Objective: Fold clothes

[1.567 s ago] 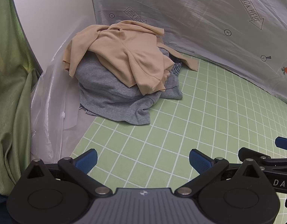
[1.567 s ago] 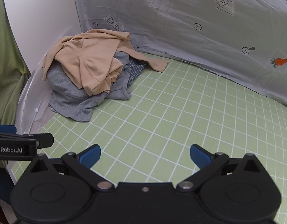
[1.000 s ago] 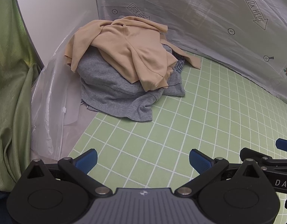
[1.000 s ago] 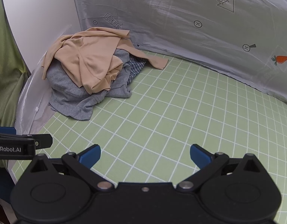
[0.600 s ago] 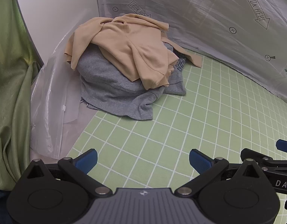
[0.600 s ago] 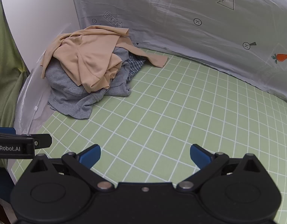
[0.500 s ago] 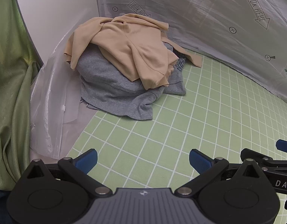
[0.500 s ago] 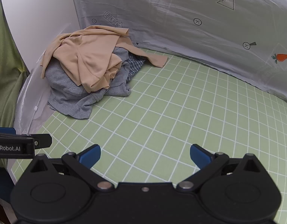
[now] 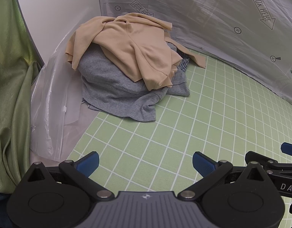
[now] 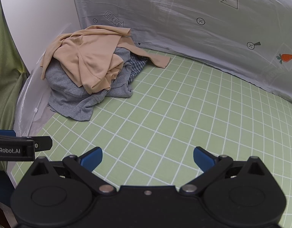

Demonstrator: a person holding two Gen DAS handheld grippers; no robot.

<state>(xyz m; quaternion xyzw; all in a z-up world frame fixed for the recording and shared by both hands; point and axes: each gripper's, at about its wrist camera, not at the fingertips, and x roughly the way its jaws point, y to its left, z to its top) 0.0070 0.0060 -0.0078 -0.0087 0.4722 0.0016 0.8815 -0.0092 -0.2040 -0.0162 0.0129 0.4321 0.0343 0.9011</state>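
Observation:
A heap of clothes sits in the far left corner of the green checked sheet. On top lies a beige top, over a grey garment and a blue checked one. My left gripper is open and empty, well short of the heap. My right gripper is also open and empty, to the right of the left one. The right gripper's body shows at the left wrist view's right edge.
A grey sheet printed with carrots and arrows stands along the back. A white wall and clear plastic bag bound the left side, beside a green curtain.
Both grippers have drifted slightly forward and to the left, so the heap sits a little closer and more central. Jaws stay open.

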